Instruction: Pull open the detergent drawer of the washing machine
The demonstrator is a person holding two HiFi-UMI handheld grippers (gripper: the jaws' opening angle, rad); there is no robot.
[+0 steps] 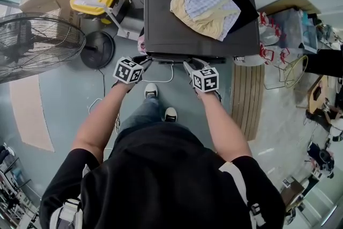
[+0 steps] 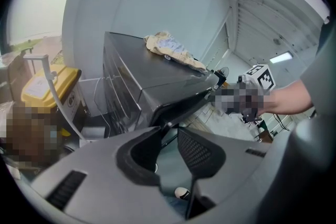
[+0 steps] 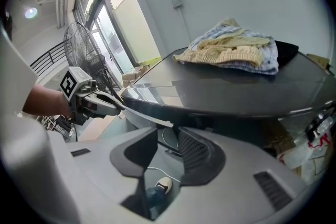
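Left tongs (image 1: 144, 60) and right tongs (image 1: 188, 65) gape empty at the washer's (image 1: 166, 19) front top edge; the drawer, not plainly visible, likely lies just below, nearer the left, sliding out toward the person.

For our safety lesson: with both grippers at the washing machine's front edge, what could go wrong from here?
1. The right gripper has open, empty jaws close to the top lip of the washing machine; closing there could grab the lip, not the drawer.
2. A white cable loops on the floor by the person's shoes: a trip risk.
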